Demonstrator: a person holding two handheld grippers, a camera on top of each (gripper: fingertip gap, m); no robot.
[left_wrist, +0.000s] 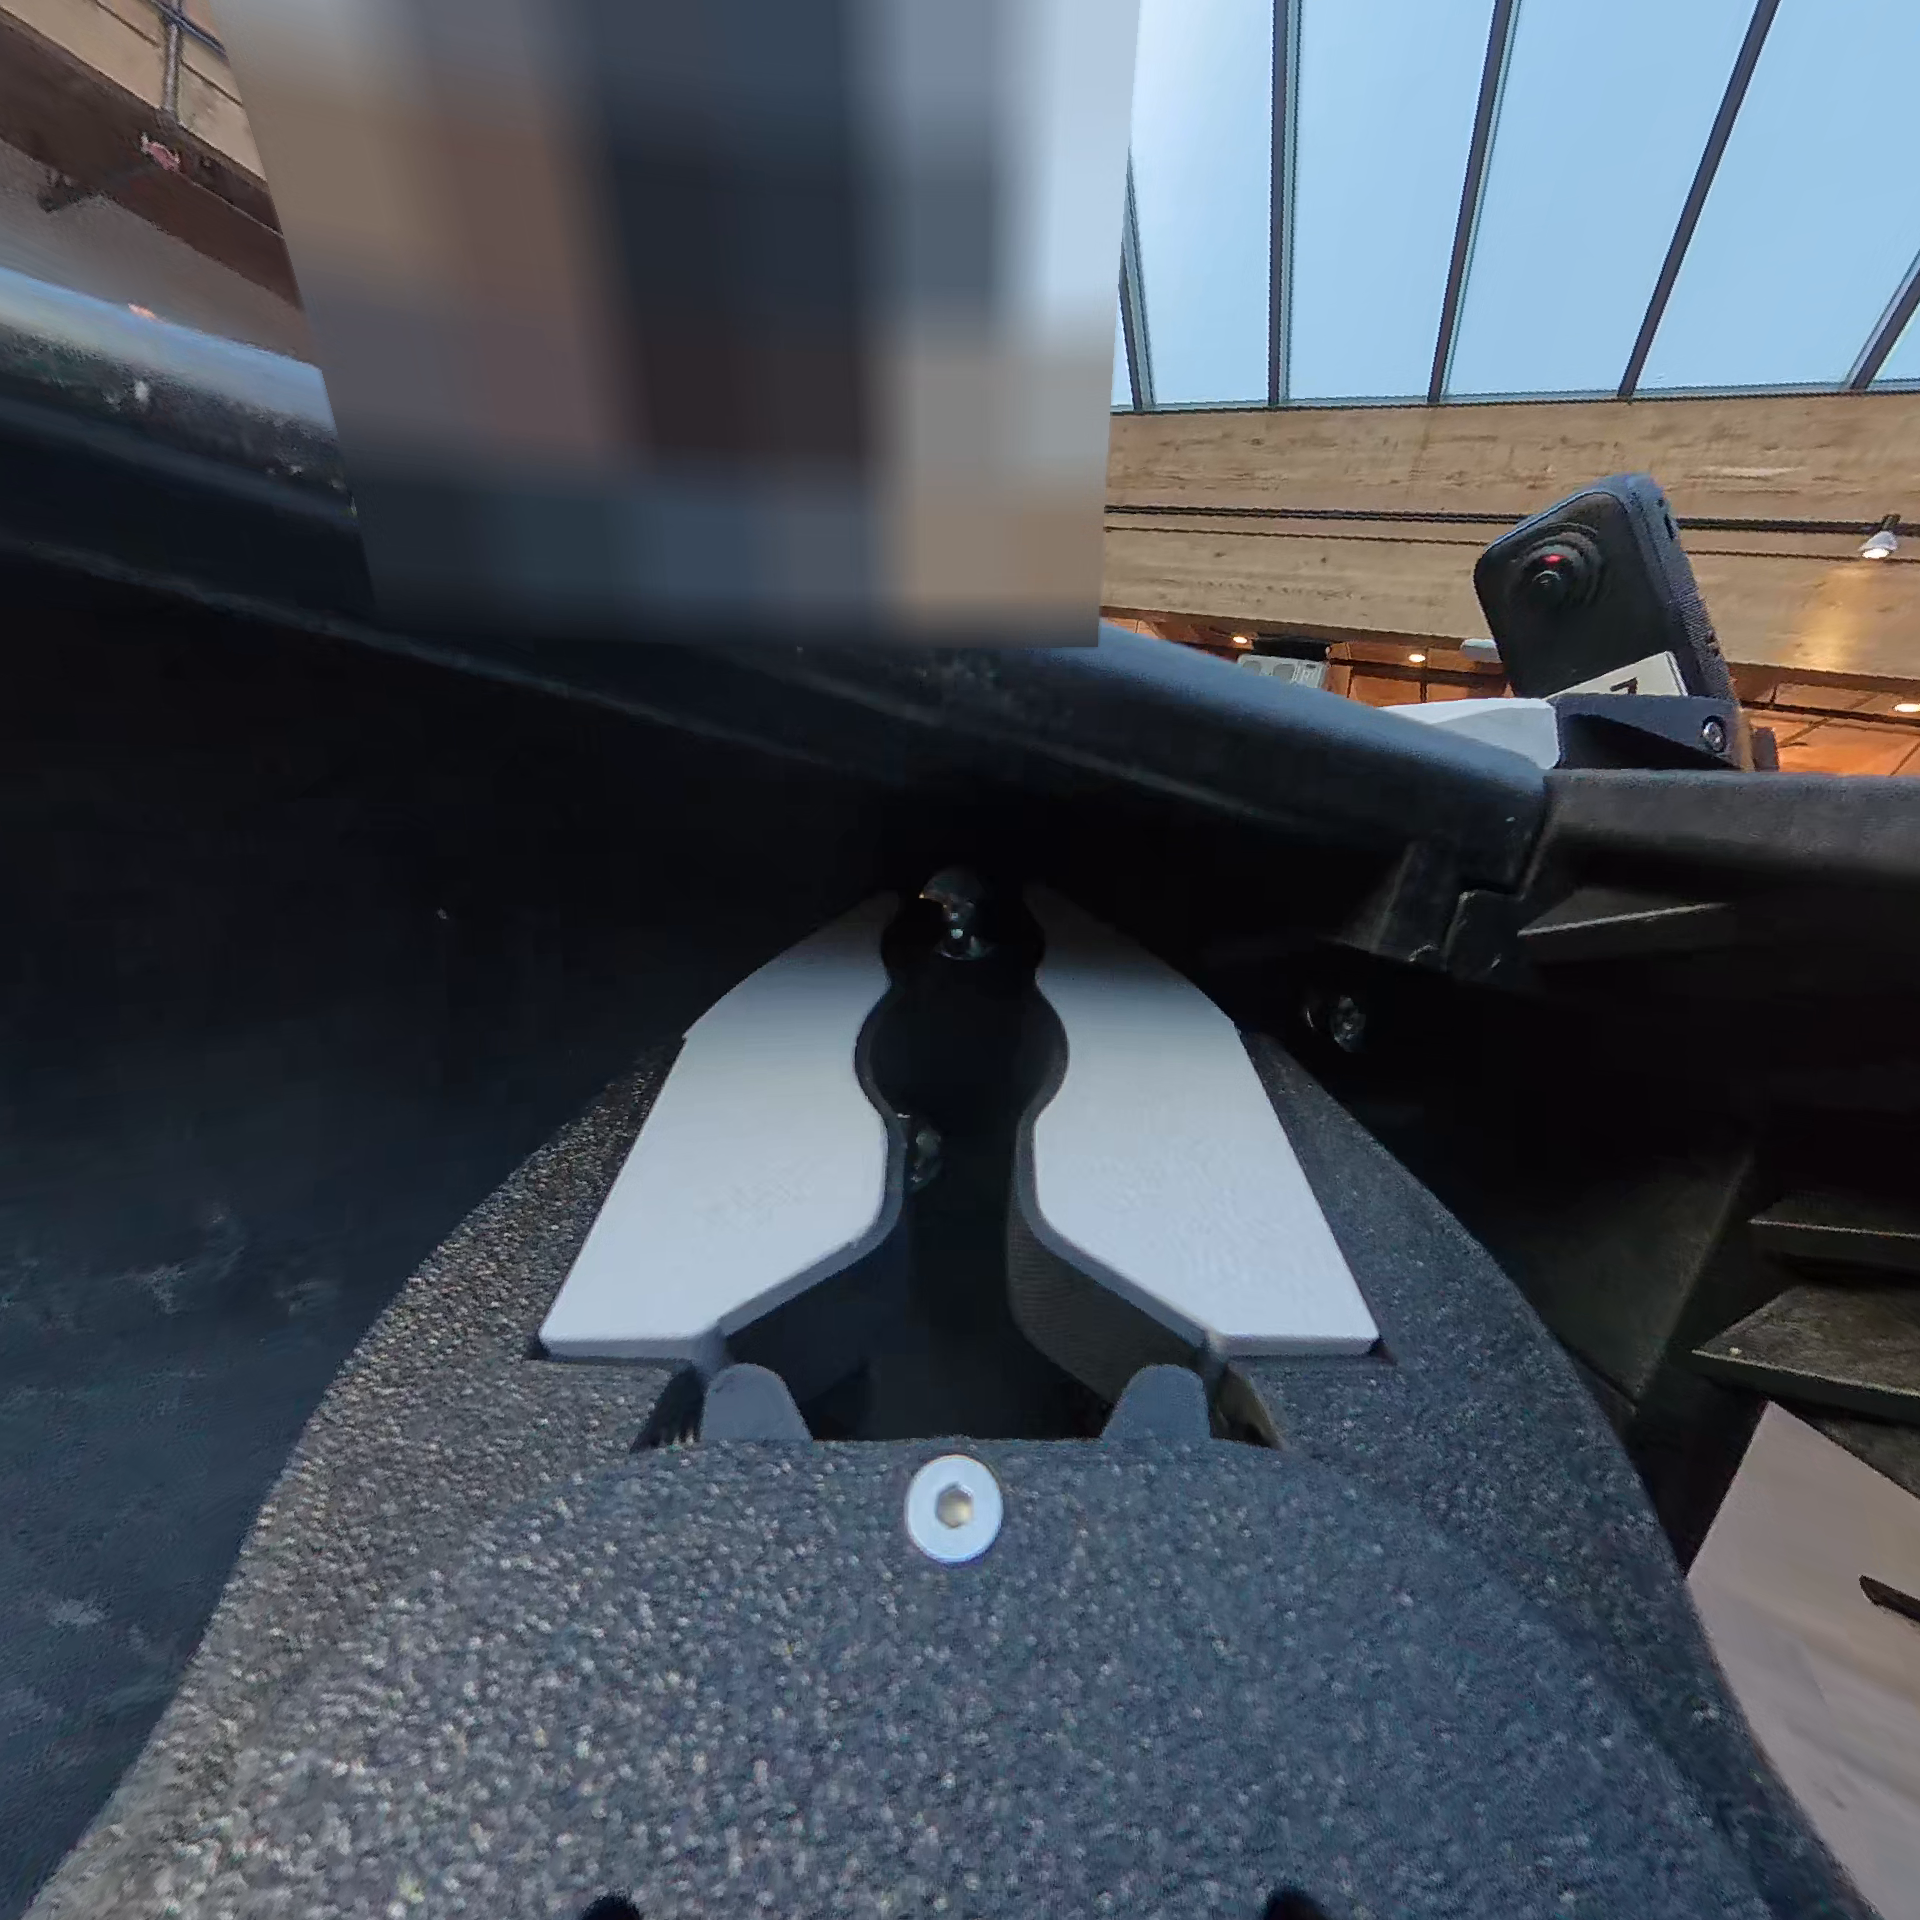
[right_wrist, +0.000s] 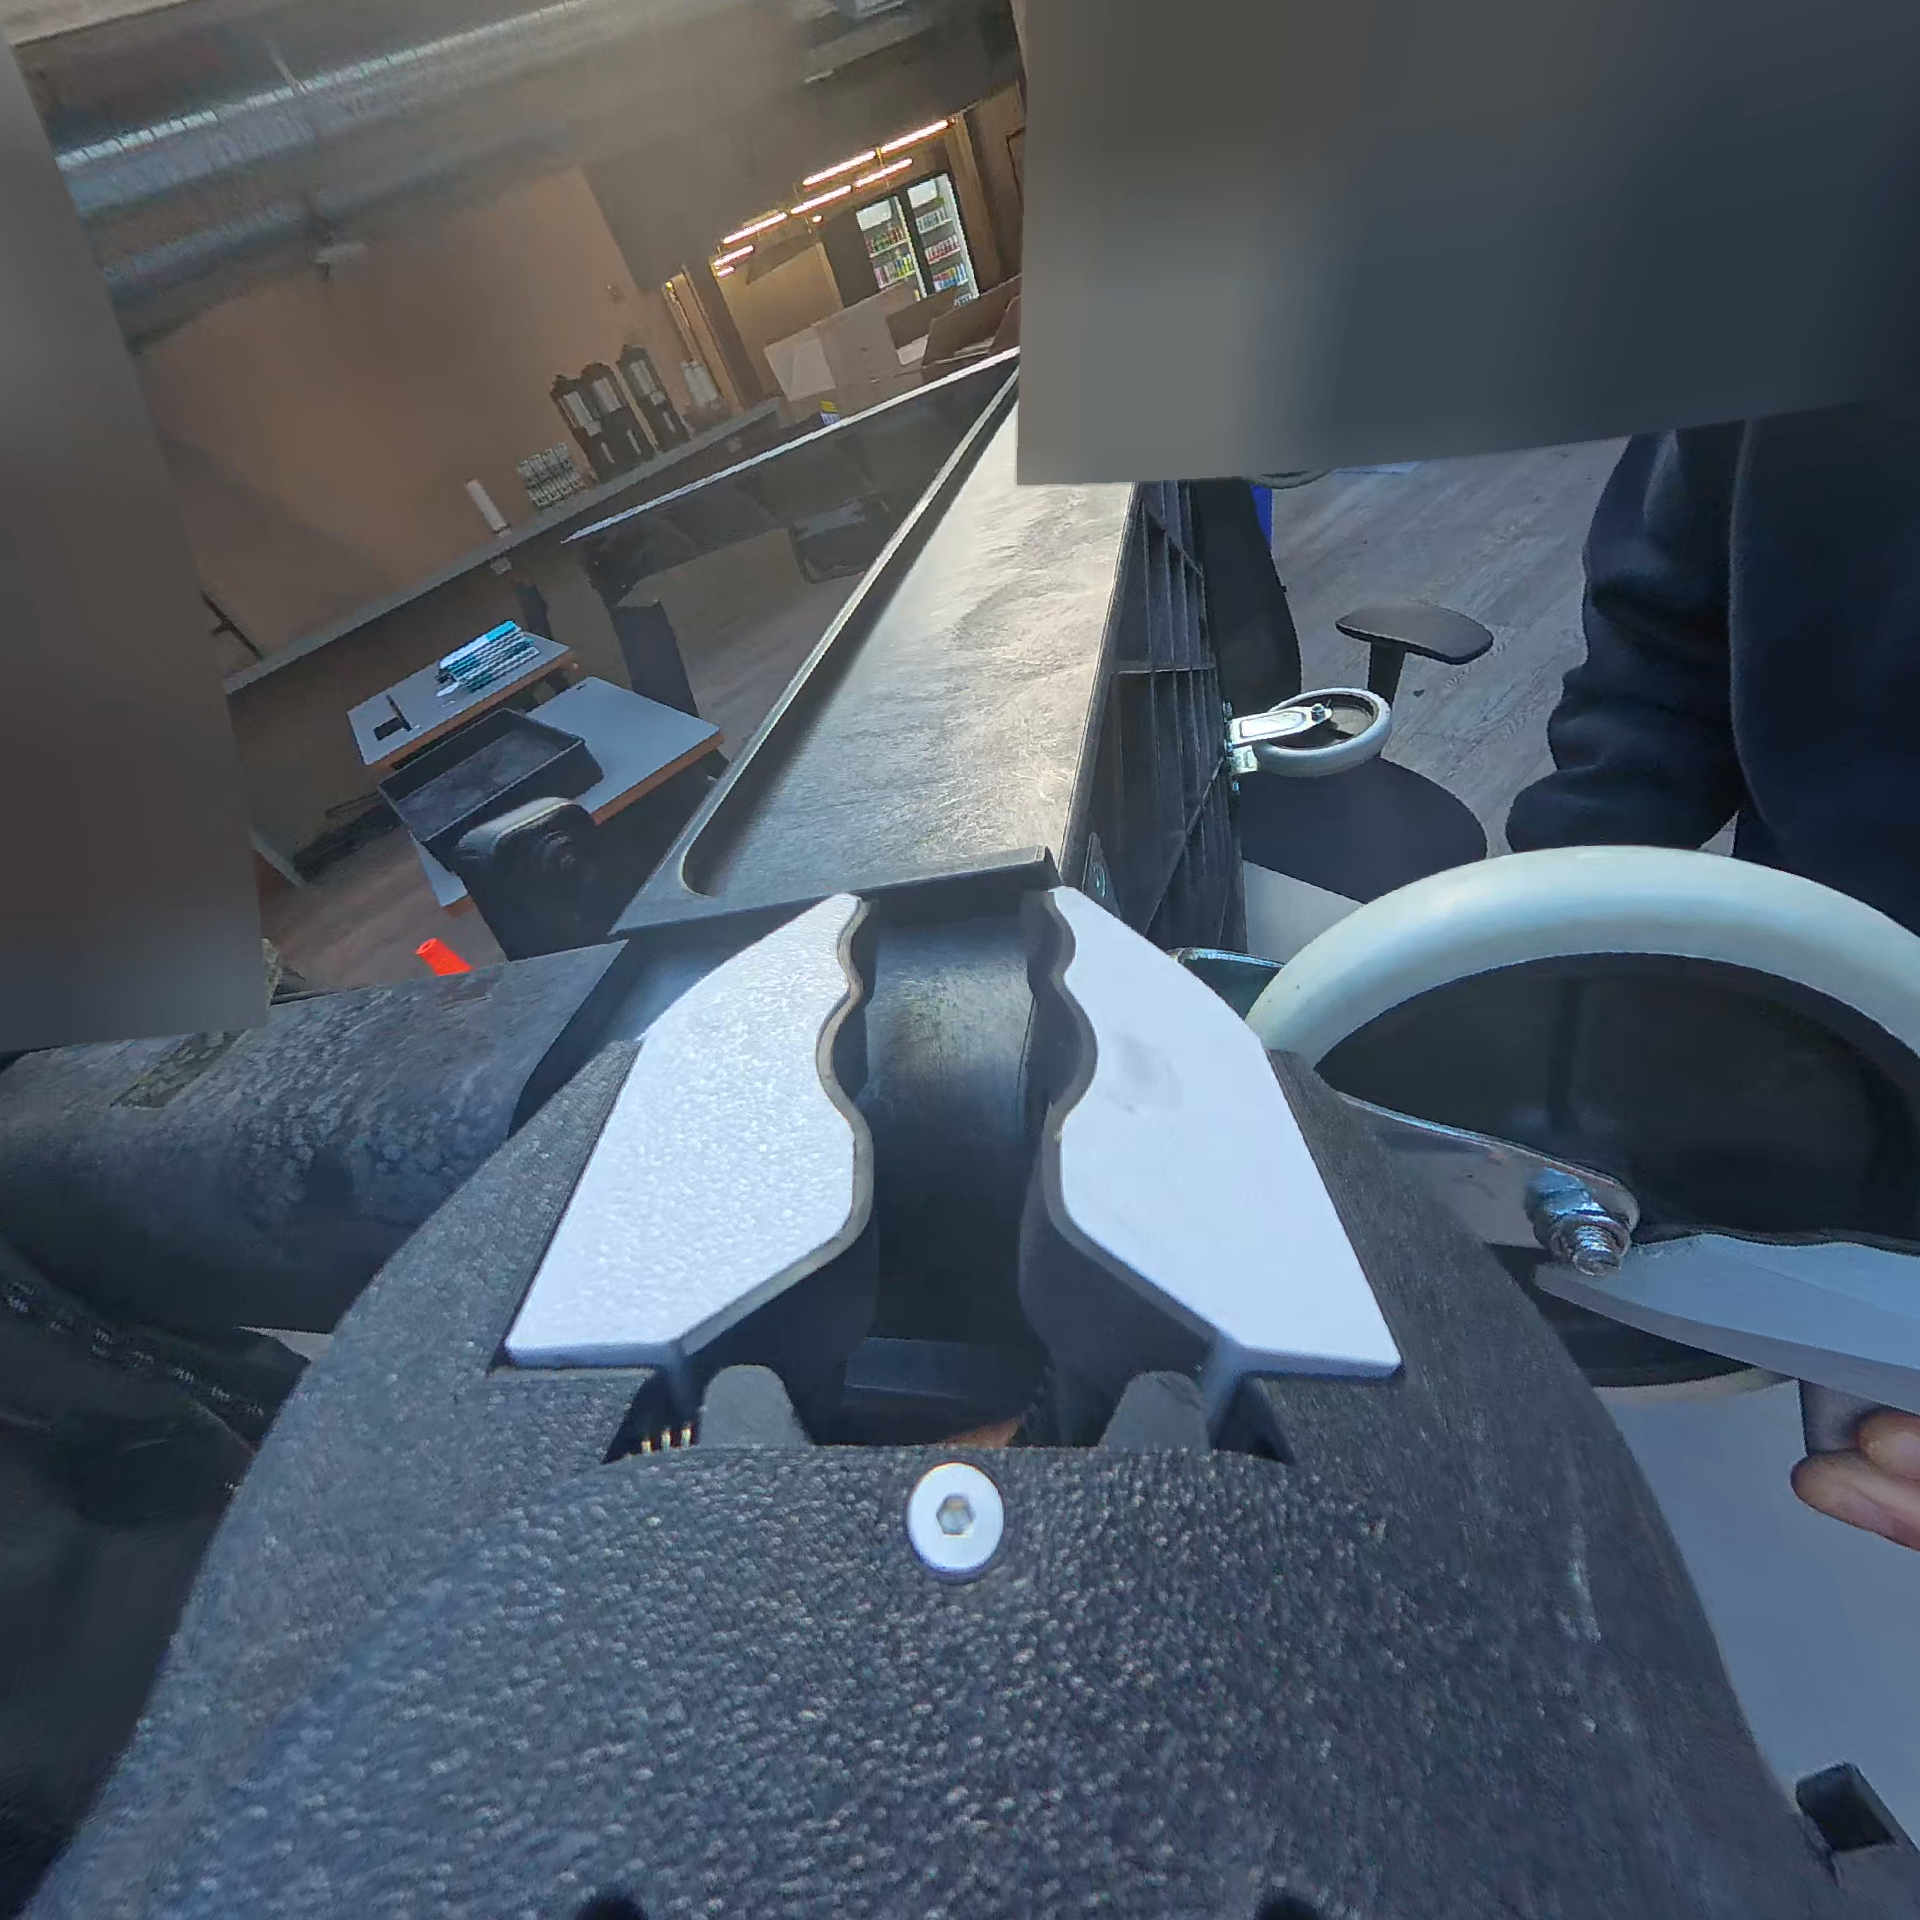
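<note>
My right gripper (right_wrist: 951, 914) is shut on a black upright edge (right_wrist: 951, 1091) at the end of a long black plastic cart shelf (right_wrist: 935, 675) lying on its side. A grey-white caster wheel (right_wrist: 1558, 904) in a metal fork with a bolt (right_wrist: 1579, 1231) sits just right of it, and a person's fingers (right_wrist: 1860, 1475) hold its plate. My left gripper (left_wrist: 956, 914) is pressed against the cart's dark underside (left_wrist: 312, 935), its white fingers (left_wrist: 758, 1143) flanking a small bolt (left_wrist: 951, 920). The gap between them is too dark to read.
A person in a dark sleeve (right_wrist: 1714, 675) stands at the right. A second caster (right_wrist: 1320, 727) and an office chair armrest (right_wrist: 1413, 634) lie beyond. The other gripper's camera (left_wrist: 1590, 592) shows over the cart's rim (left_wrist: 1143, 717). Tables and a black tray (right_wrist: 488, 779) stand at the left. There is about 7 cm between the tips of the two grippers.
</note>
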